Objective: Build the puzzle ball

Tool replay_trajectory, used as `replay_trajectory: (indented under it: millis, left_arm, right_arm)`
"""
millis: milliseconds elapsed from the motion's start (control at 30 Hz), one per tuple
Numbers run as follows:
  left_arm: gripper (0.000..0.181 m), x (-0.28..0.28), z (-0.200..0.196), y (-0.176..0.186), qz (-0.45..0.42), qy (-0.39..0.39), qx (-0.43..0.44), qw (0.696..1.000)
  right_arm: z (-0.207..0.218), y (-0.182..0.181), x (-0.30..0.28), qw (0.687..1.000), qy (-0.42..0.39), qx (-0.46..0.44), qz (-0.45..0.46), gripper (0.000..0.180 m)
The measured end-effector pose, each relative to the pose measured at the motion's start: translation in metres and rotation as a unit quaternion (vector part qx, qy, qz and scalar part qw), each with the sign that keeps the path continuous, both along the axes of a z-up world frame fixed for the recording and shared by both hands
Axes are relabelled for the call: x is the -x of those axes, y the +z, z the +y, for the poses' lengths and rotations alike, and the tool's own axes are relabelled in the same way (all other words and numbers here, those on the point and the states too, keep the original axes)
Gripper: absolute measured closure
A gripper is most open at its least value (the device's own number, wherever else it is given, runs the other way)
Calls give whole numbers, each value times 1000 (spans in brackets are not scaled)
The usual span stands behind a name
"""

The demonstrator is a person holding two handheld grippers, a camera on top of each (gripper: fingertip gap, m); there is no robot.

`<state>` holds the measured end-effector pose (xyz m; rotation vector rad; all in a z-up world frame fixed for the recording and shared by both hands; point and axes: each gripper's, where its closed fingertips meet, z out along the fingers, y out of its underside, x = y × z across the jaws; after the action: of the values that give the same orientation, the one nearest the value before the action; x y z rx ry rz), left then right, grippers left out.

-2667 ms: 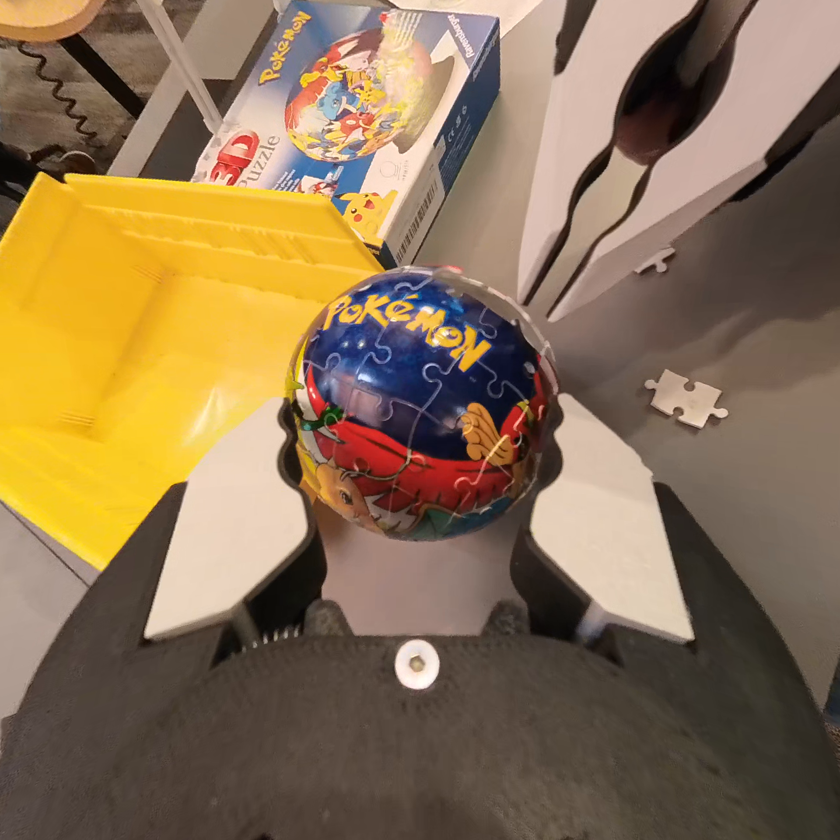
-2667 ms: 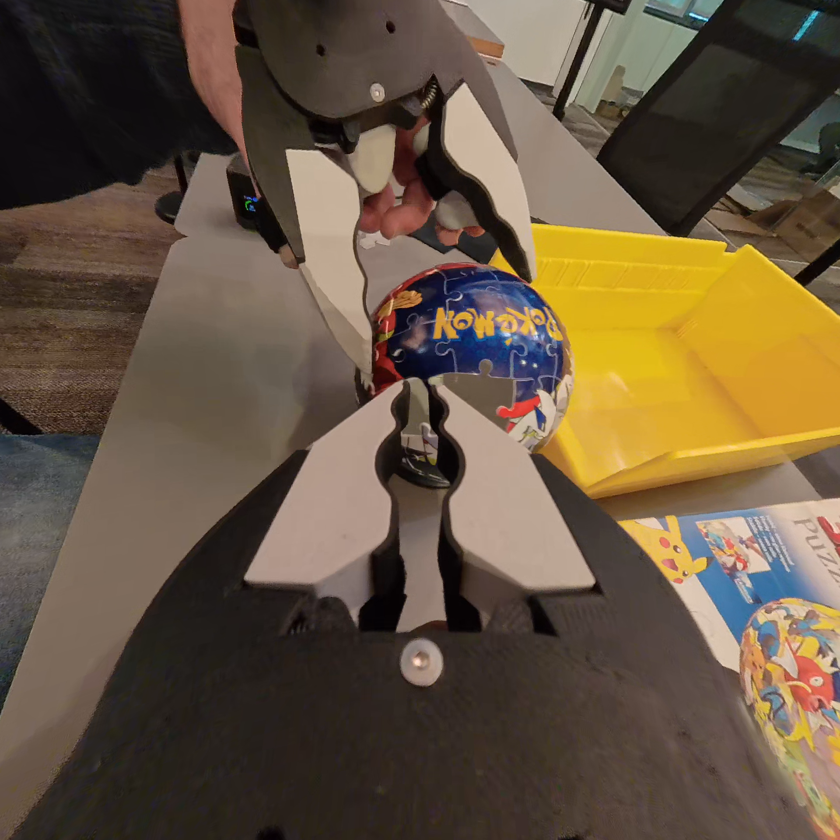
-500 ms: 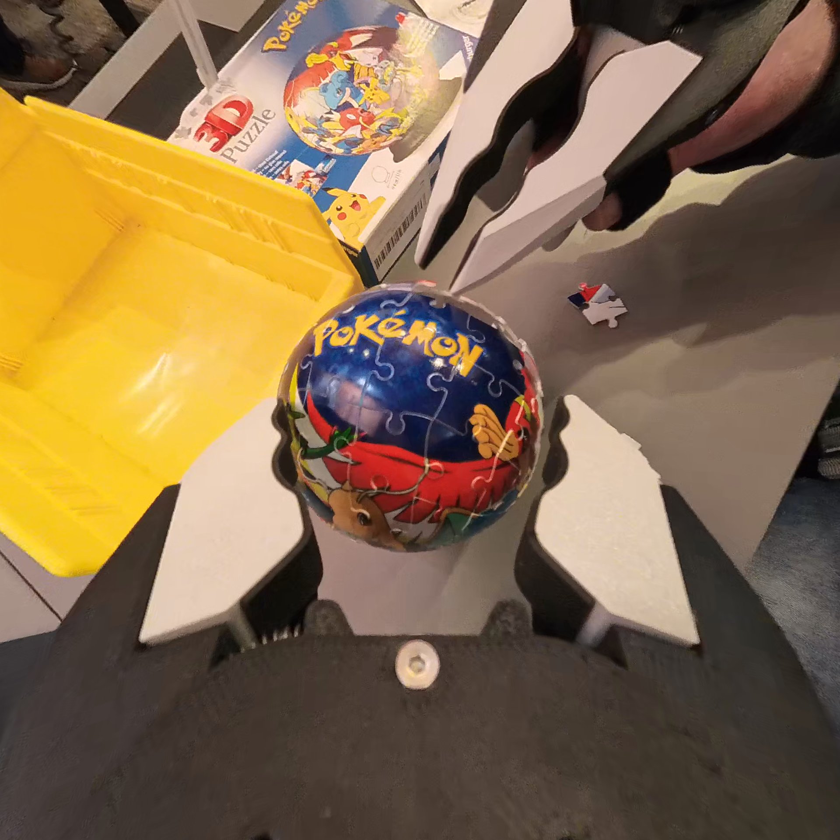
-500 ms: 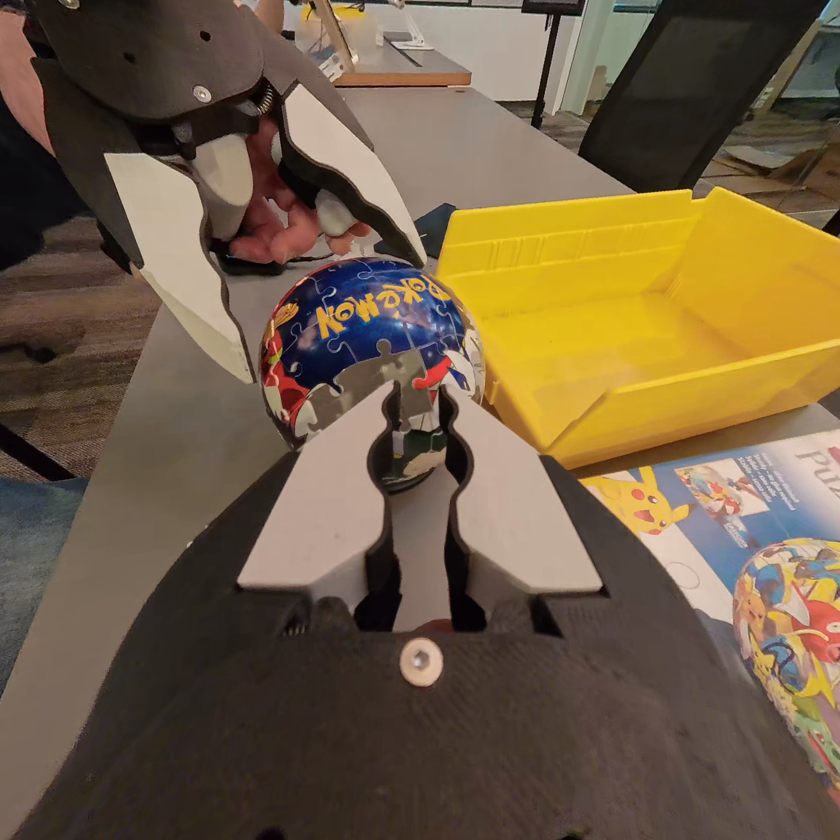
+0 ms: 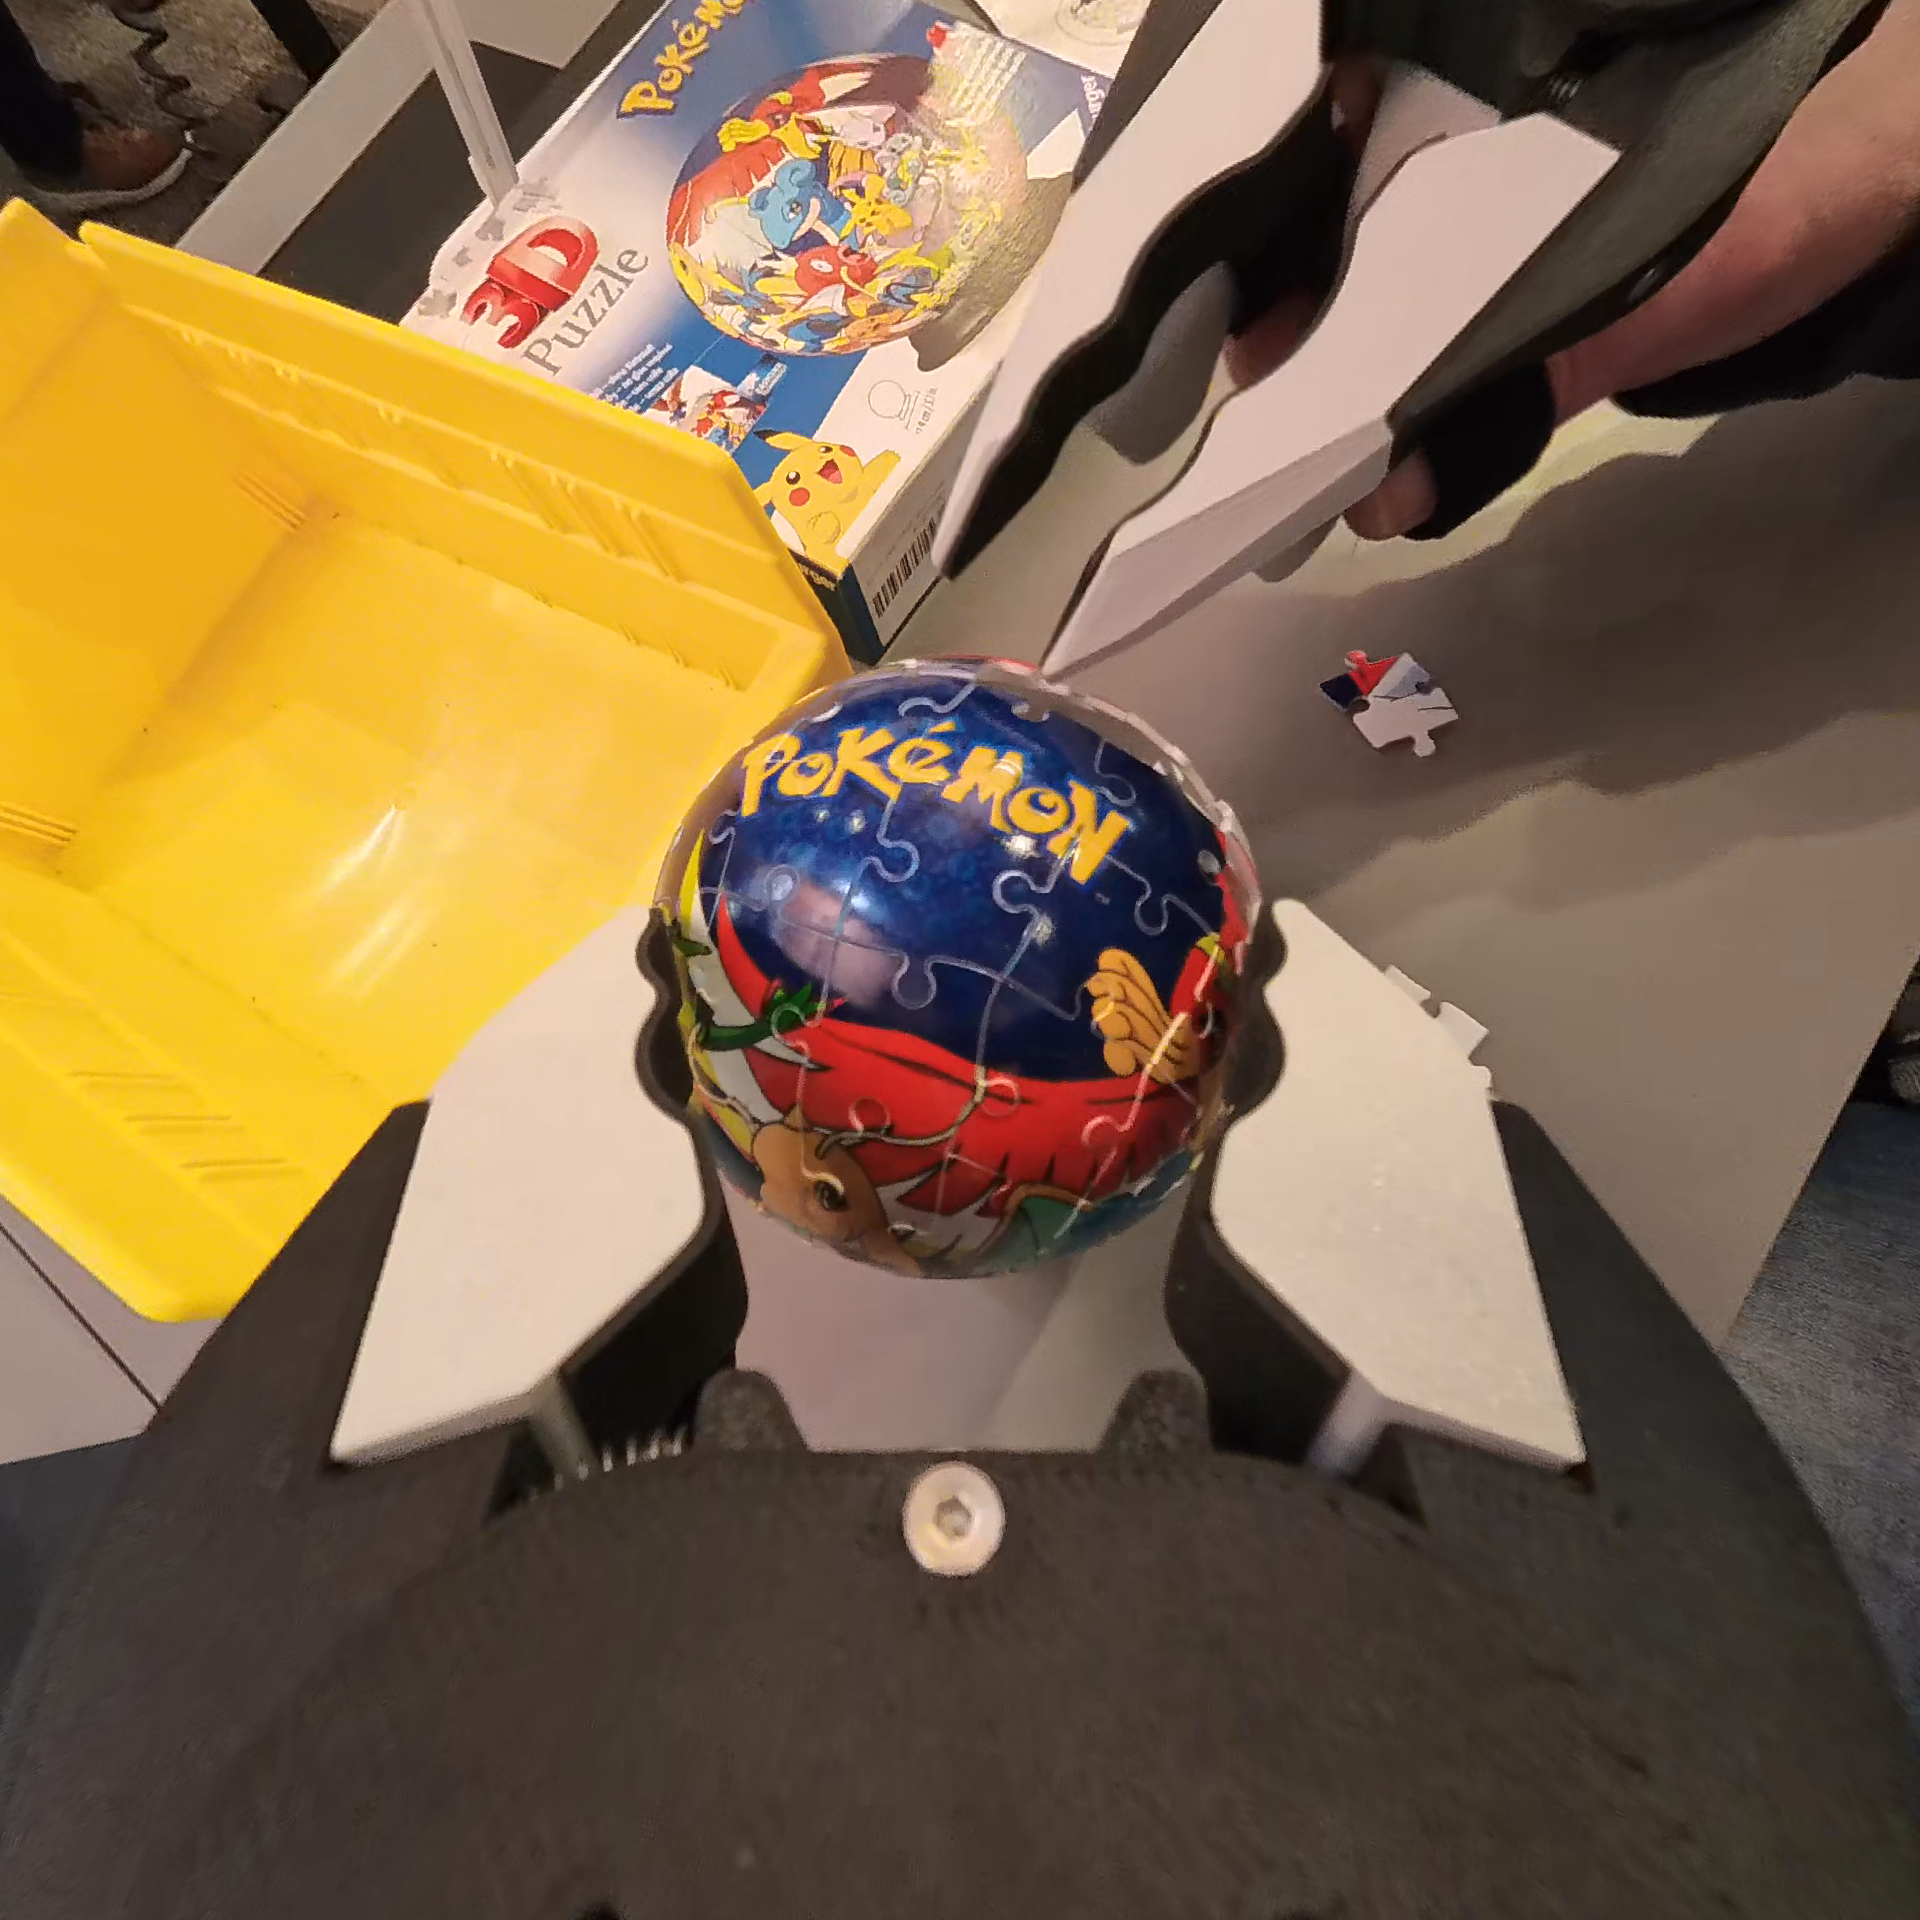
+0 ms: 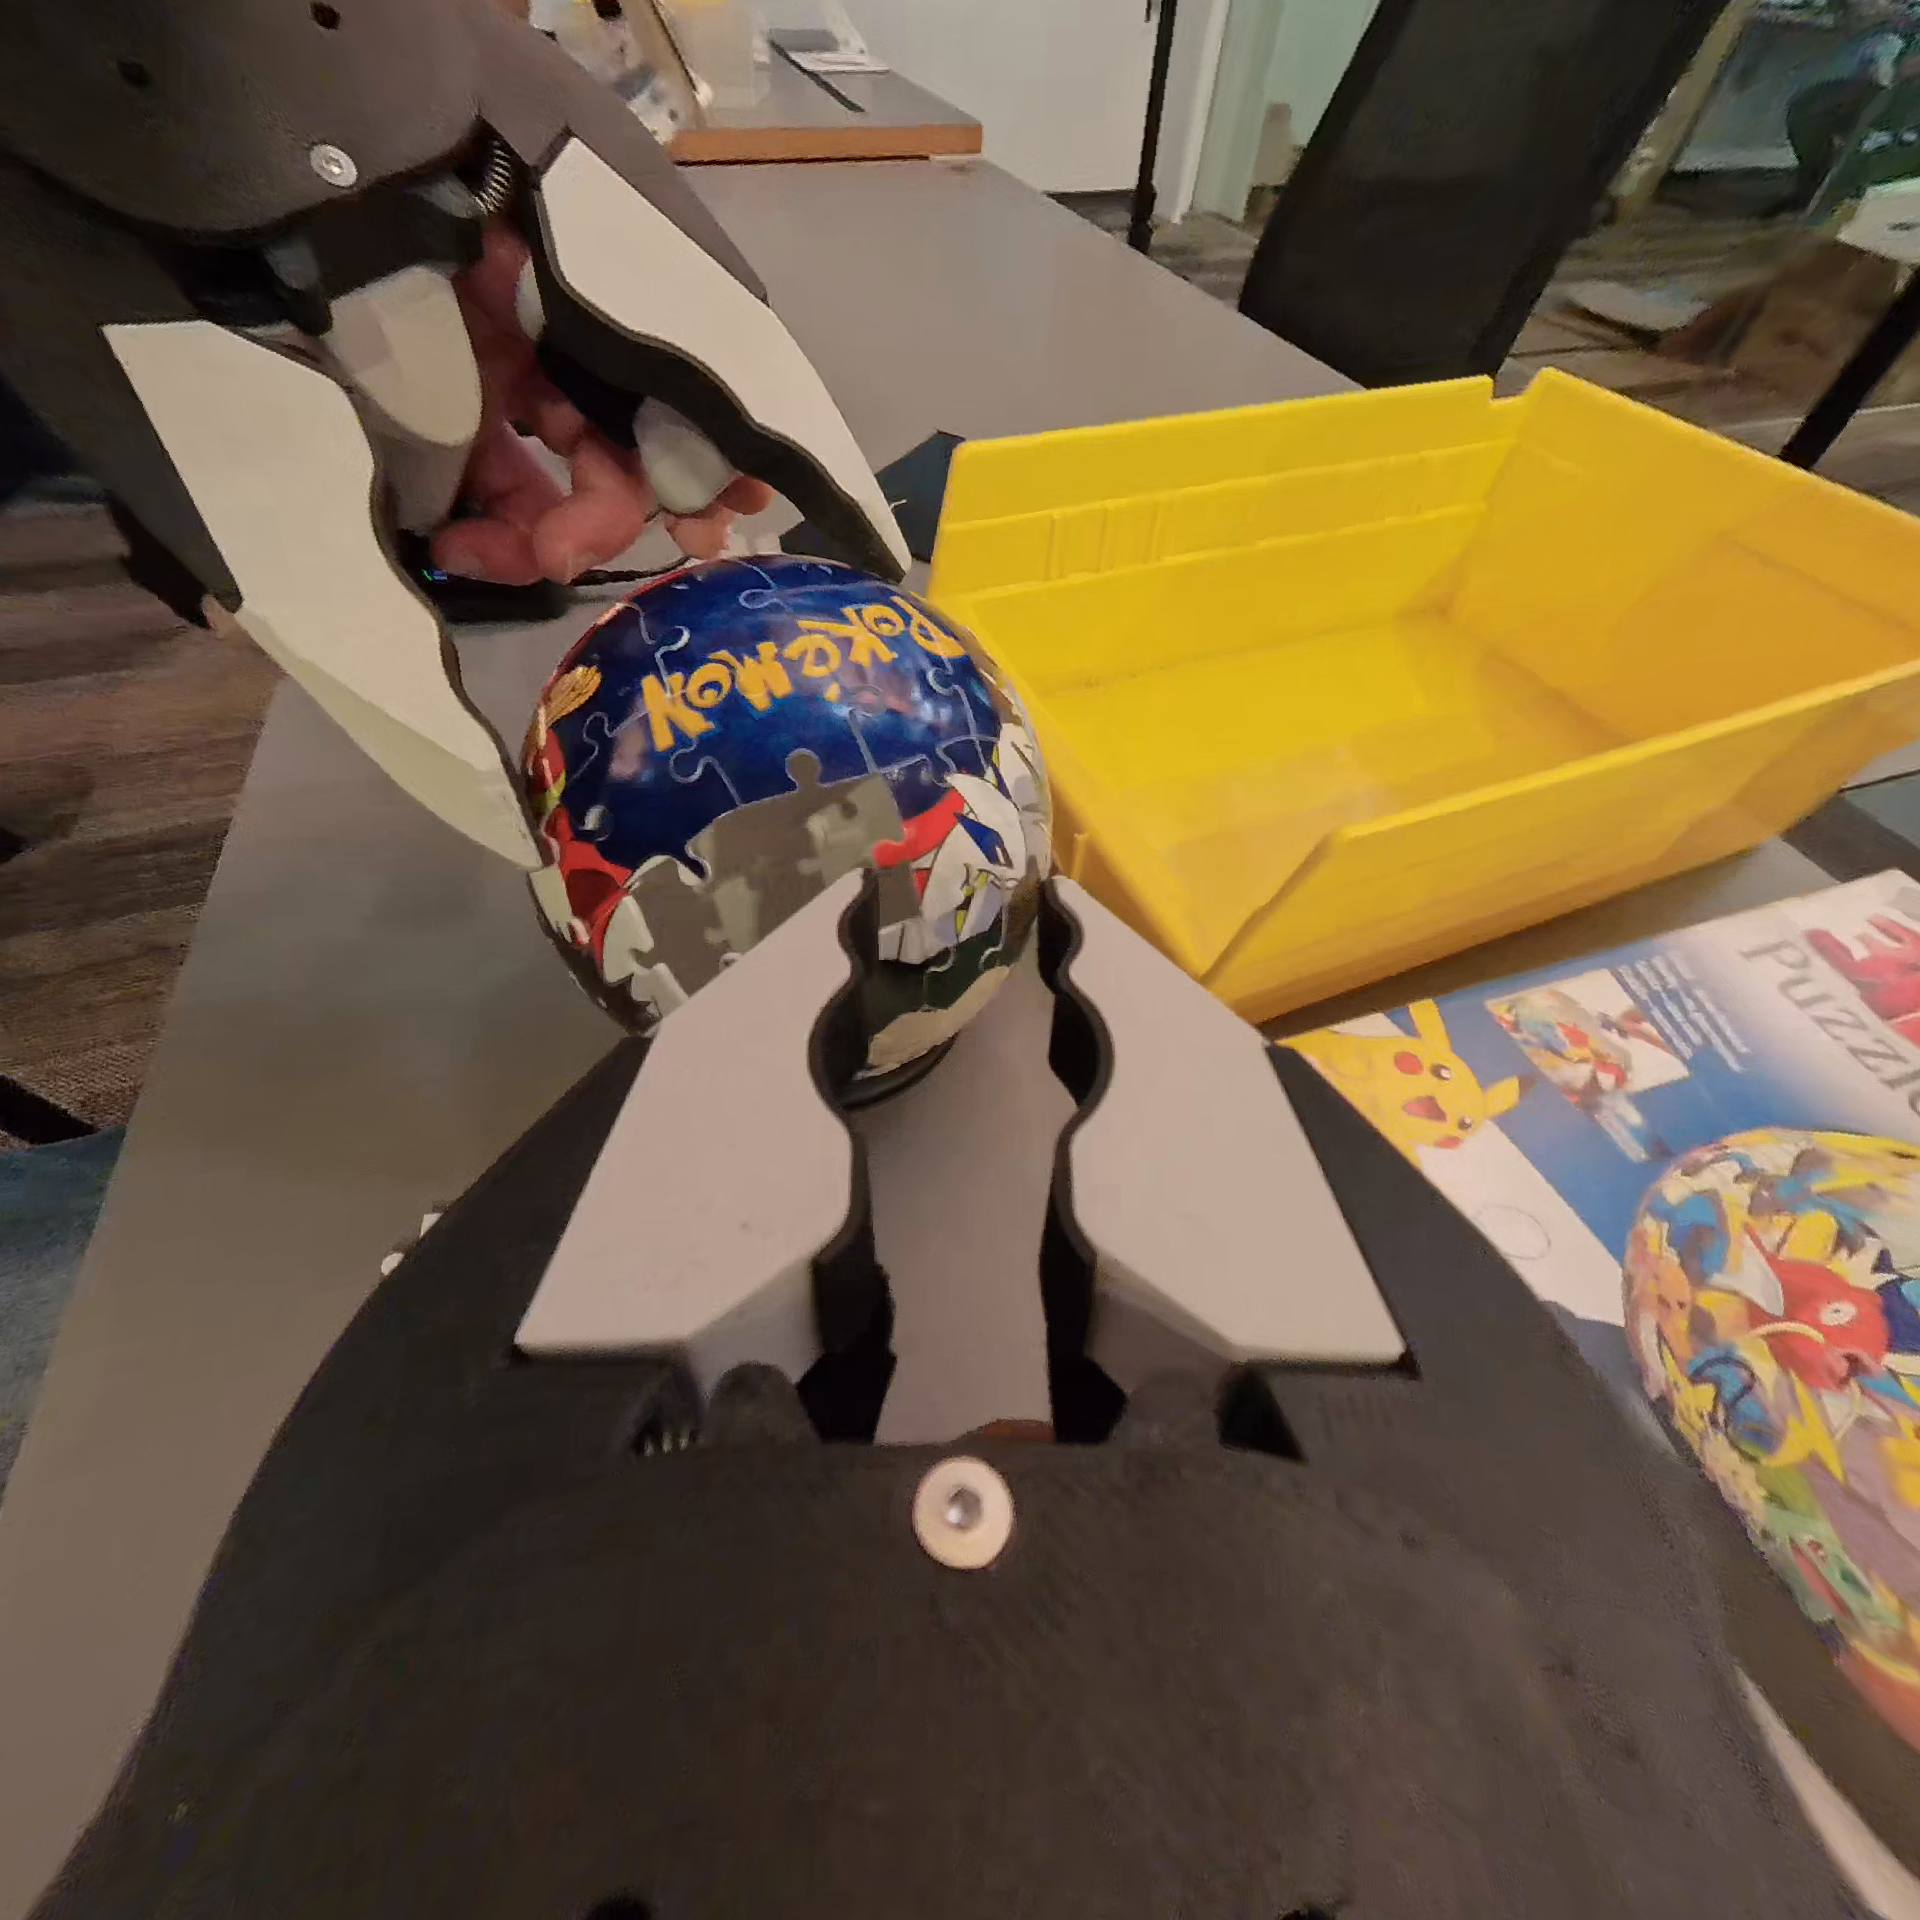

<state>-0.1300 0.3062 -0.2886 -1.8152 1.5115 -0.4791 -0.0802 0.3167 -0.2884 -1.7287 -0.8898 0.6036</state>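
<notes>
The left claw (image 5: 961, 997) squeezes the puzzle ball (image 5: 961, 966) between its two fingers. The ball sits on the grey tabletop (image 5: 1621, 935) and has a gap with no pieces on the side facing the right claw (image 6: 951, 904). That claw is spread apart, holds nothing, and points at the gap. A loose puzzle piece (image 5: 1390, 702) lies ahead and right of the left claw. A yellow bin (image 5: 312, 748) is to its left, with the puzzle box (image 5: 769, 270) beyond.
</notes>
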Motion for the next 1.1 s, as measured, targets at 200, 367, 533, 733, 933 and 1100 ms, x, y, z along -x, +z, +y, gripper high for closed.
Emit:
replay_trajectory:
  millis: [200, 367, 533, 733, 933, 1100]
  left_arm:
    - [76, -1, -2, 0, 0, 16, 1, 1000]
    - [74, -1, -4, -2, 6, 24, 0, 1000]
    - [75, 0, -4, -2, 1, 26, 1, 1000]
    - [75, -1, -4, -2, -5, 27, -1, 1000]
    - [76, -1, -3, -2, -12, 32, -5, 999]
    - [77, -1, -3, -1, -12, 38, -6, 999]
  right_arm:
    - [-1, -8, 9, 999, -28, 5, -27, 160]
    - [4, -8, 9, 996, -54, -33, -64, 168]
    - [5, -8, 7, 992, -58, -60, -97, 176]
    - [5, -9, 7, 985, -71, -95, -126, 177]
    - [6, -9, 7, 982, -80, -118, -124, 176]
    - [7, -8, 6, 976, -82, -141, -147, 177]
